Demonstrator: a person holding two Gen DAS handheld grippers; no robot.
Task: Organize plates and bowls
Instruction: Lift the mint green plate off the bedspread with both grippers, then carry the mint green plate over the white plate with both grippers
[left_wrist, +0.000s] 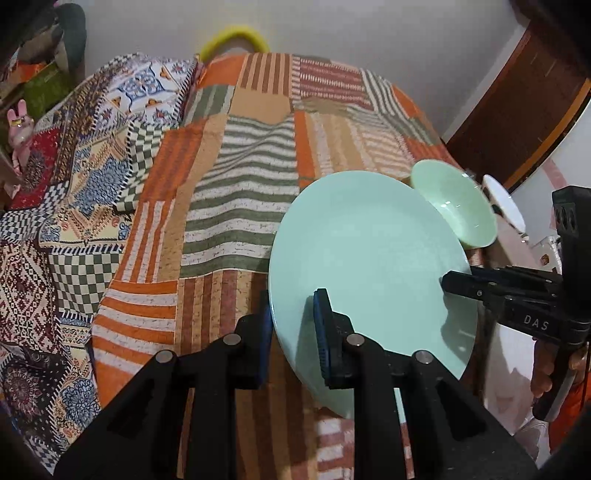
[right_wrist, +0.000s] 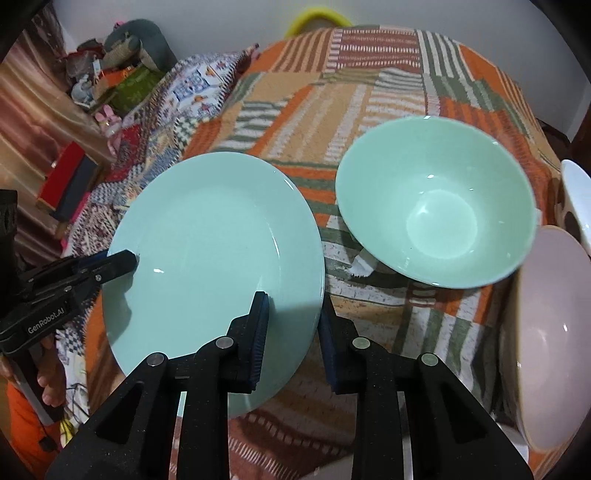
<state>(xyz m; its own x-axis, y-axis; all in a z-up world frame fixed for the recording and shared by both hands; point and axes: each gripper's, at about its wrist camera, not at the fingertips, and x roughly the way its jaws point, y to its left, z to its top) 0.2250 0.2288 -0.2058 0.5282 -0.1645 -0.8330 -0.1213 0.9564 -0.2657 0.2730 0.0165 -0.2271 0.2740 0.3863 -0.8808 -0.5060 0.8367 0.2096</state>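
Both tools pinch the same pale green plate (right_wrist: 214, 243) by opposite sides of its rim. The left tool (left_wrist: 291, 339) has one blue pad on the plate's upper face and the other below the rim; seen from the right wrist, its black fingers clamp the plate's left edge. The right tool (right_wrist: 293, 341) straddles the near right rim in the same way, one pad on top and one underneath, and in the left wrist view it reaches in from the right side (left_wrist: 452, 286). The plate looks lifted clear of the patchwork cloth (left_wrist: 236, 206) that covers the bench, though the fisheye makes that hard to confirm.

Just beside the plate, toward the bench's right edge, stands a green bowl (right_wrist: 439, 210), upright and empty, apart from the plate's rim. Near the right edge sits a pinkish bowl (right_wrist: 550, 325), and behind it the rim of a white bowl (right_wrist: 580, 199) shows, partly cut off by the frame.

A second, busier patterned cloth (left_wrist: 74, 206) lies along the left side of the bench.
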